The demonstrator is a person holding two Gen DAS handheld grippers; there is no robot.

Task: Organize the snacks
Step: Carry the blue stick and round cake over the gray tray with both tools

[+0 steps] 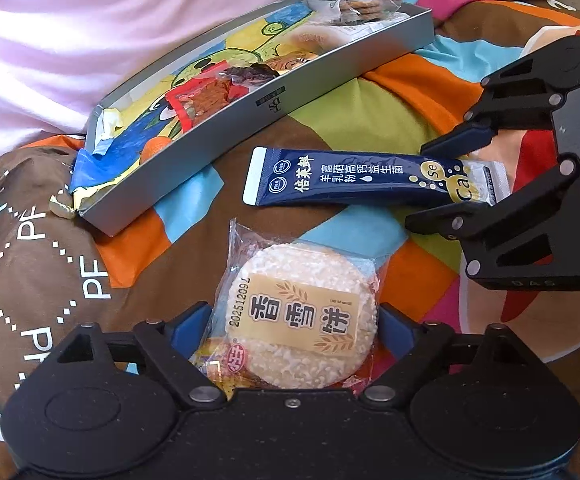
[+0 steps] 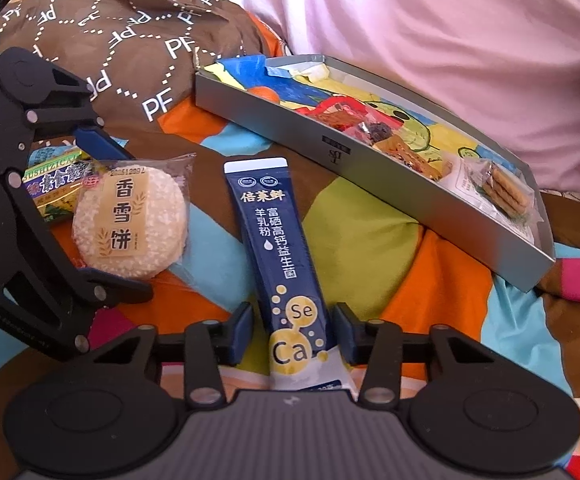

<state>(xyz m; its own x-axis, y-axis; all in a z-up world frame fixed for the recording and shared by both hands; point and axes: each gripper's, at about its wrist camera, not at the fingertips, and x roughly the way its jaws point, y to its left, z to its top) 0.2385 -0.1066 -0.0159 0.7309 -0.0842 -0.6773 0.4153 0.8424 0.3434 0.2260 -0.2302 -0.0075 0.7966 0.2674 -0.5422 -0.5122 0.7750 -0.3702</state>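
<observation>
The left claw [image 1: 293, 332] stands spread around the rice cracker packet [image 1: 299, 316], half hiding a green snack [image 2: 56, 184]. The right claw [image 2: 291, 334], also released, straddles the blue sachet [image 2: 276, 240], near end cut off, near the tray [image 2: 369, 168].

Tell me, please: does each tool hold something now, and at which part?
Neither visibly grips. The left tool brackets the round rice cracker pack; the right tool straddles the blue sachet at its "Ca" end, gaps showing beside it.

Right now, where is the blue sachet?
The blue sachet lies on the quilt between the right gripper's fingers, beside the rice cracker, in front of the grey tray.
</observation>
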